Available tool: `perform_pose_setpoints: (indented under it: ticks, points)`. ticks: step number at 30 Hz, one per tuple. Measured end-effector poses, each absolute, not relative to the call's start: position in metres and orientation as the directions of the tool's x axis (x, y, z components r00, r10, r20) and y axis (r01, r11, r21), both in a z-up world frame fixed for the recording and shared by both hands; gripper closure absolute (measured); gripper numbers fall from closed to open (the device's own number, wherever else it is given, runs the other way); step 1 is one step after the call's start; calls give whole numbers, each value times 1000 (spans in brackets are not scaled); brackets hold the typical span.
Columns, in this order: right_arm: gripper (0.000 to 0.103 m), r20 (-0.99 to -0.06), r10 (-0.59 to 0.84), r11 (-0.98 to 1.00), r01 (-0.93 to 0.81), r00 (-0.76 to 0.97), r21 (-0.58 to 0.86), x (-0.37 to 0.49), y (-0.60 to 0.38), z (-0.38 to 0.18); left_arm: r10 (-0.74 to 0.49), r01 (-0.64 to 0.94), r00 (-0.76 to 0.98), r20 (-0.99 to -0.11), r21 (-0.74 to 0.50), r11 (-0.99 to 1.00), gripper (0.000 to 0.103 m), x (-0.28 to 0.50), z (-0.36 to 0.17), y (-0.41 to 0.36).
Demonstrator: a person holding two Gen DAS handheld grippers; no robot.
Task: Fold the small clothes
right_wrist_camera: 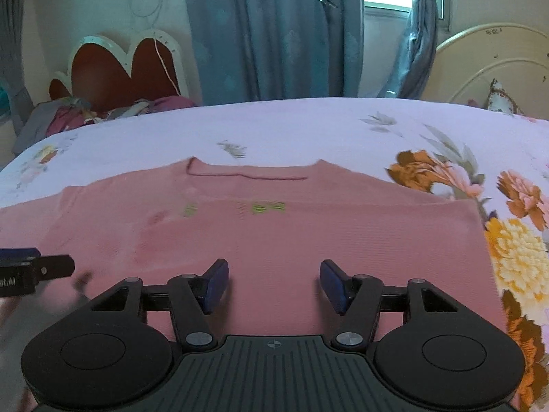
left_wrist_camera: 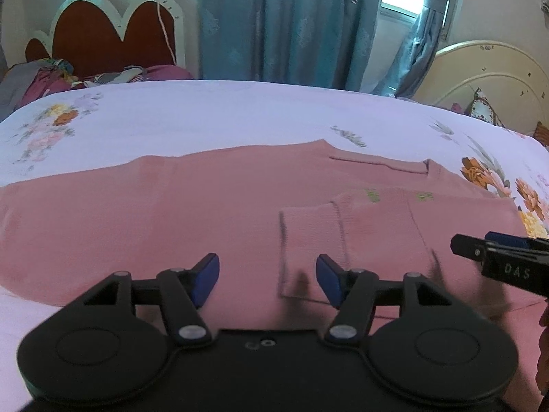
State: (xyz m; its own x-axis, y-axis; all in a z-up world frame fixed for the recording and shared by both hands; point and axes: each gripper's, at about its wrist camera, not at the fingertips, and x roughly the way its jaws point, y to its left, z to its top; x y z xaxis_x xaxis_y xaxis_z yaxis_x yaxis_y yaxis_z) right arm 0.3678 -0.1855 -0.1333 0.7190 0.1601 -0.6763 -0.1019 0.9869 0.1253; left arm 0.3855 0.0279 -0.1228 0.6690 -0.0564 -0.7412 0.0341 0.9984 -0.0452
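Jaws wide, empty on left gripper (left_wrist_camera: 267, 279) and right gripper (right_wrist_camera: 273, 285), above pink top (right_wrist_camera: 274, 237) on bedsheet (left_wrist_camera: 206, 110).

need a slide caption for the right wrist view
Open right claw above a pink top spread on a floral bedsheet, left claw at left.

- The garment (right_wrist_camera: 274, 240) lies flat on the bed (right_wrist_camera: 274, 130).
- Curtains (right_wrist_camera: 267, 34) hang behind the bed.
- A clothes heap (right_wrist_camera: 85, 113) sits far left.
- A pillow (right_wrist_camera: 501, 99) sits far right.
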Motion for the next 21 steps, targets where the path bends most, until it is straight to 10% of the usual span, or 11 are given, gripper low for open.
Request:
perform_pose_setpoints:
  ticks: [21]
  points:
    - [43, -700, 155, 988, -127, 697, 92, 364, -95, -147, 135, -434, 625, -769, -198, 879, 34, 337, -127, 274]
